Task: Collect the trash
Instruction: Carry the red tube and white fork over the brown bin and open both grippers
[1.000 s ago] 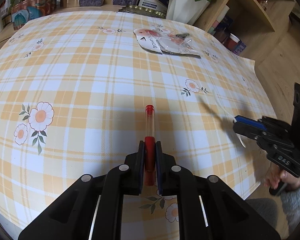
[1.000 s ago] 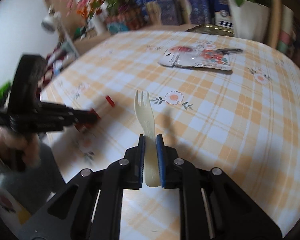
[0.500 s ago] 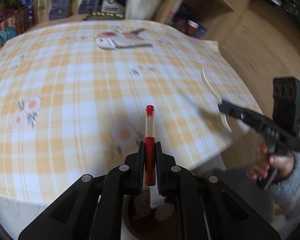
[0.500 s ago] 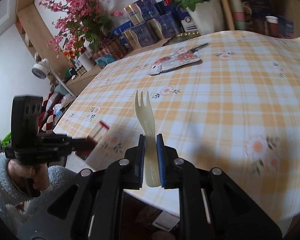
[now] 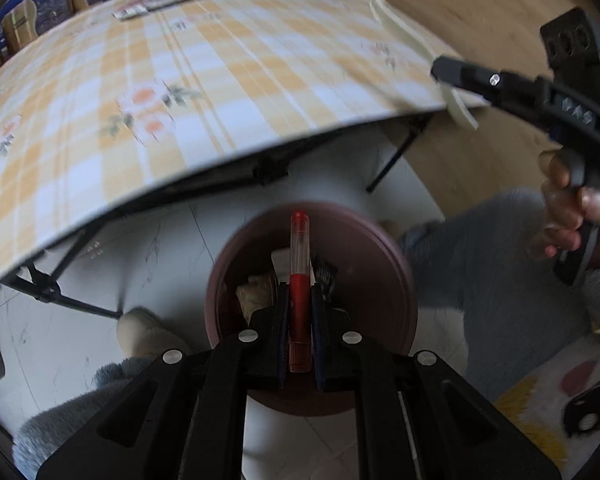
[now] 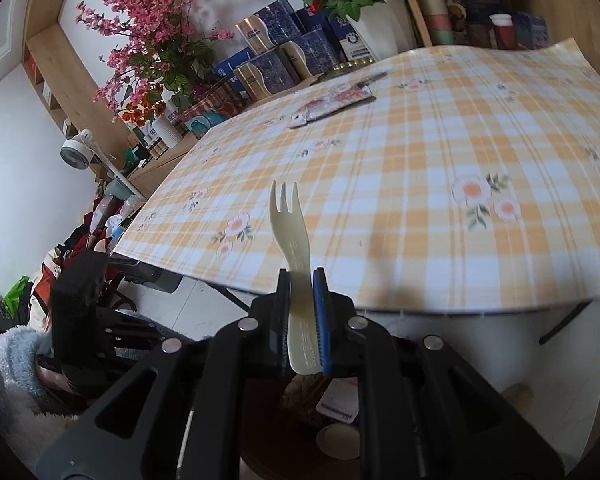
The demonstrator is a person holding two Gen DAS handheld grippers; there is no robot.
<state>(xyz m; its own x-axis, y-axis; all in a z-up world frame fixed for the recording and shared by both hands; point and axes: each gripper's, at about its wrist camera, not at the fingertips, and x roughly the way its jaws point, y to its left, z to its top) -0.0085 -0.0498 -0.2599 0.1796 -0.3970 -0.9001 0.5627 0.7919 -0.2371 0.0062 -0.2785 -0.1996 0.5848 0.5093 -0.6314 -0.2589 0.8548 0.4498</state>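
My left gripper is shut on a clear tube with a red cap and red filling, pointing down over the dark brown bin on the floor by the table. Crumpled paper and other trash lie inside the bin. My right gripper is shut on the handle of a cream plastic fork, tines up, at the table's near edge. The bin's inside with paper scraps shows below the right gripper. In the left wrist view the right gripper with the fork hangs at the table's corner.
The table wears an orange checked cloth with flowers; a flat printed plastic packet lies at its far side. Boxes, flower pots and shelves stand behind. Folding table legs, a white floor, grey fleece sleeves and a slipper surround the bin.
Both grippers have drawn back off the table top past its near edge. The left one has tipped down and now hangs over the bin with the tube. The fork is still held.
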